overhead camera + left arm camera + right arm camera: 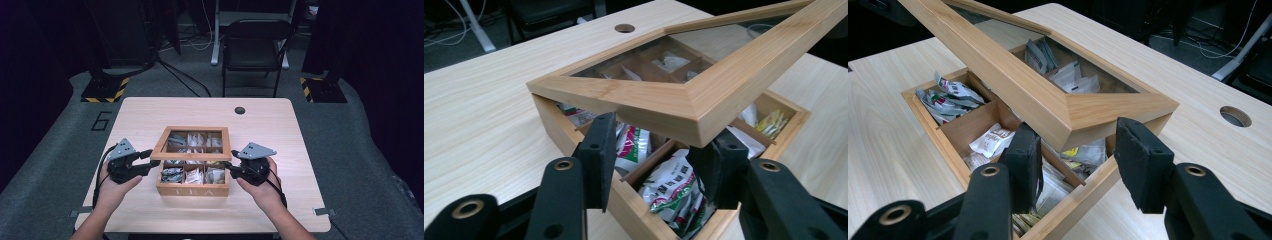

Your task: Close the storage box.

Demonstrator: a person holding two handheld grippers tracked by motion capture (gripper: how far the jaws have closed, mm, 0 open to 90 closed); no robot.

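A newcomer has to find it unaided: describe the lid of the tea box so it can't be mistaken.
Start at the pale wooden table; at its middle stands a wooden box lettered TEA, divided into compartments of sachets. The lid is the wooden frame with a clear pane, tilted up over the box, with the left claw and right claw at its front corners. Nothing else here is glazed.

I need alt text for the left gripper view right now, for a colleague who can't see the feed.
The left hand-held gripper, jaws apart, sits at a front corner of a wooden tea box whose glass-paned lid is tilted up, that corner between the jaws. Tea packets fill the open compartments below. The box stands on a light wooden table.
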